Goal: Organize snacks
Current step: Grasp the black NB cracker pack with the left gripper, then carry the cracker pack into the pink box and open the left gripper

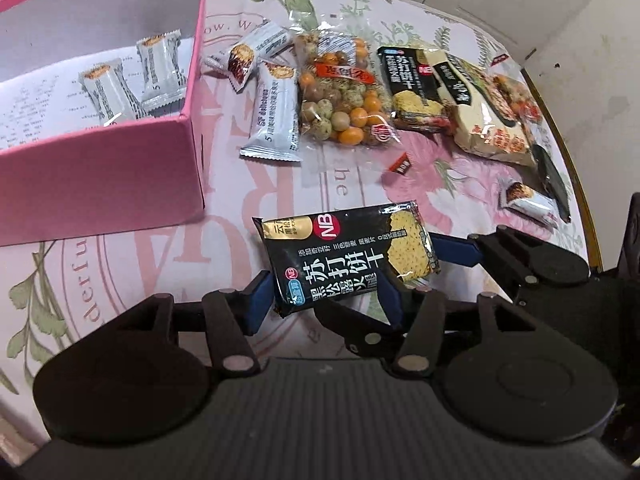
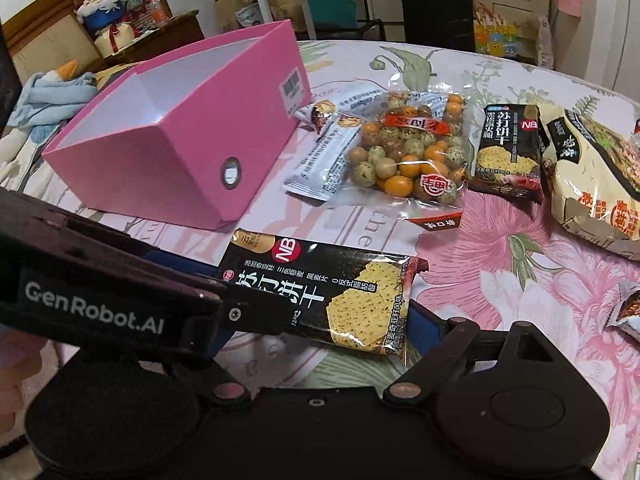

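Note:
A black cracker packet (image 1: 344, 258) (image 2: 320, 292) with gold print hangs tilted just above the flowered tablecloth. My left gripper (image 1: 326, 300) is shut on its lower left corner, a blue pad touching each side. In the right wrist view the left gripper's black finger (image 2: 240, 312) lies across that end. My right gripper (image 2: 316, 312) stands open, wide around the packet; its left finger is hidden. A blue finger (image 1: 456, 249) of it shows by the packet's right end. The pink box (image 1: 192, 120) (image 2: 160, 168) stands at the left and holds two white bars (image 1: 108, 92).
On the cloth behind lie two white bars (image 1: 276, 120), a clear bag of coated nuts (image 1: 344, 96) (image 2: 412, 152), a second black cracker packet (image 1: 412, 88) (image 2: 508, 152), a beige bag (image 1: 484, 112) (image 2: 592, 184) and a small bar (image 1: 528, 200). The table edge (image 1: 576, 184) curves at the right.

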Tool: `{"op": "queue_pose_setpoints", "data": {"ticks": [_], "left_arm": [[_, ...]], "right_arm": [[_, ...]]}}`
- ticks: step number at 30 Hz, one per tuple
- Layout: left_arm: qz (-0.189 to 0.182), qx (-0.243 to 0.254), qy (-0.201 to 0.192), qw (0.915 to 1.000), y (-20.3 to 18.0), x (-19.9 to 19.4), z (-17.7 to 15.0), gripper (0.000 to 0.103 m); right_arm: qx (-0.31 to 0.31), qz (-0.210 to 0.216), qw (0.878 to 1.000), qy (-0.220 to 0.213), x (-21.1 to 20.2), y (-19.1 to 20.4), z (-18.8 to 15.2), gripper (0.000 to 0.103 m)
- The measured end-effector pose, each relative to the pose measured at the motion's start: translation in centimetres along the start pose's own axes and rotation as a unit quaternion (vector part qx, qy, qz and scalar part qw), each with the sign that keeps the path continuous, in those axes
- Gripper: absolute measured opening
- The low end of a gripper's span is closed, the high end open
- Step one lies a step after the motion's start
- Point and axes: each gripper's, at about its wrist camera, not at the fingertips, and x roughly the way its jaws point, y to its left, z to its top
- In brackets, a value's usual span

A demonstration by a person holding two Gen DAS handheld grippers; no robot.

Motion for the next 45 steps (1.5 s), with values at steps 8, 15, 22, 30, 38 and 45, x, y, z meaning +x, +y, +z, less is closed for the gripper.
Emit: {"op": "queue_pose_setpoints", "data": {"ticks": [8, 15, 22, 30, 38, 45], "left_arm": [[-0.003, 0.012, -0.003, 0.9999, -0.9, -4.0, -0.1, 0.054], [-0.007, 0.021, 0.008, 0.9997, -0.8, -7.6, -0.6, 0.054], [-0.008, 0.010, -0.014, 0.9998, 0.6, -11.4, -0.7, 0.054], [-0.001, -0.012, -0.055, 0.9984, 3.4, -15.1, 0.9, 0.055], [0.041, -0.027, -0.084, 0.9953, 8.3, -15.8, 4.8, 0.056], [0.059, -0.069, -0.064, 0.9939, 14.7, -12.2, 8.5, 0.057]], "right_arm": [[-0.017, -0.001, 1.000, -0.010, -3.7, 1.7, 0.8, 0.092], [-0.054, 0.000, 0.998, -0.011, -6.8, 4.4, 1.5, 0.092], [-0.085, 0.022, 0.996, -0.026, -9.7, 7.0, 3.0, 0.092], [-0.119, 0.058, 0.990, -0.045, -10.9, 9.4, 7.0, 0.092], [-0.139, 0.092, 0.986, -0.019, -7.3, 11.4, 12.9, 0.082], [-0.105, 0.103, 0.989, 0.027, -0.6, 12.3, 16.8, 0.071]]}}
